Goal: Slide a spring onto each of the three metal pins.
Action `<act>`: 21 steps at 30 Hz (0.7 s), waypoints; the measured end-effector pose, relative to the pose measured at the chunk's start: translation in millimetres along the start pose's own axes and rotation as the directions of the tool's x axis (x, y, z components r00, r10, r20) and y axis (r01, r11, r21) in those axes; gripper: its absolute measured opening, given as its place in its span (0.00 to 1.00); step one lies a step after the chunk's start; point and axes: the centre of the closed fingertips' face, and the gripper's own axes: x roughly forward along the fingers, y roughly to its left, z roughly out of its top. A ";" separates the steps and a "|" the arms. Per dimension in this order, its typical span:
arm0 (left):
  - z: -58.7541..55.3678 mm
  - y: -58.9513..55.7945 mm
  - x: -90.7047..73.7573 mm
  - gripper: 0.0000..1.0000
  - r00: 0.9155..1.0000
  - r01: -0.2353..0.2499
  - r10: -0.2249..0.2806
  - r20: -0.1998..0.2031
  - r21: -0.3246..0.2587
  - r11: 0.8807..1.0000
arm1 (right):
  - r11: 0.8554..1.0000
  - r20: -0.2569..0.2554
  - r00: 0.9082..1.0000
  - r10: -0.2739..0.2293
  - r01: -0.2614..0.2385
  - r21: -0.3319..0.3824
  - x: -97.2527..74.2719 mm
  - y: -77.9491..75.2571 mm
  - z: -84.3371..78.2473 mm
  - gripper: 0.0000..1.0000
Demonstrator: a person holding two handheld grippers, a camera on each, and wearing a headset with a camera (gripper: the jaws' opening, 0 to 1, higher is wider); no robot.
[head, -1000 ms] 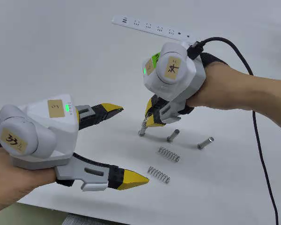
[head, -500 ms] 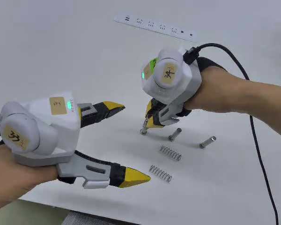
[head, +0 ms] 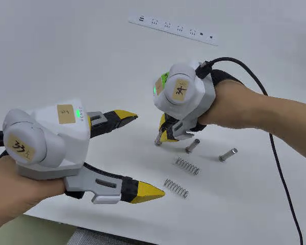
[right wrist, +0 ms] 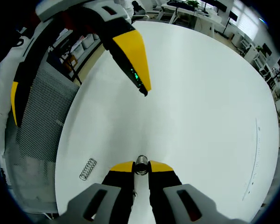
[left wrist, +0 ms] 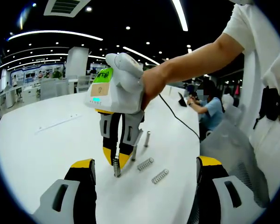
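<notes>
Found the white right gripper [head: 166,133], yellow-tipped black jaws pointing down, at 1 o'clock of the head view. Jaws pinched on a grey coiled wire spring [head: 158,138]. Spring threaded over a short silver metal pin [head: 156,144] standing on the white table [head: 66,61], with little of that pin visible under the coils. In the right gripper view, saw the spring's top ring squeezed between the two yellow tips at 6 o'clock.

Against a second ago: right gripper lower and closer to the table, and a shorter run of coil showing beneath the jaws. Spring less slanted than before.

Logged the white left gripper [head: 142,154] at 8 o'clock of the head view, held clear of the table. Jaws spread wide and gripping nothing, same as in both earlier frames.

Noted two bare silver pins [head: 193,146] at 3 o'clock of the sprung pin, near each other but apart, looking upright in the left gripper view. Two loose grey springs [head: 186,166] lying flat at 4 to 5 o'clock of it, just beside one another, not touching. No shift among these four since a second ago.

Marked a white power strip [head: 176,29] at 12 o'clock on the table. Traced a black cable [head: 275,148] from the right gripper's back toward 5 o'clock.
</notes>
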 end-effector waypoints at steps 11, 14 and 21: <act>1.0 -1.5 0.8 0.91 1.000 0.002 -0.002 -0.002 0.000 1.000 | 1.000 -0.001 1.000 0.000 0.000 0.002 8.9 0.2 -2.3 0.12; 1.0 -1.3 1.1 0.91 1.000 0.003 -0.003 0.000 -0.001 1.000 | 1.000 0.000 1.000 0.000 0.000 0.001 9.8 0.2 -2.0 0.12; 1.1 -0.9 0.6 0.91 1.000 0.004 -0.004 0.000 -0.002 1.000 | 1.000 0.001 1.000 -0.005 0.005 -0.001 12.8 -0.1 -2.2 0.12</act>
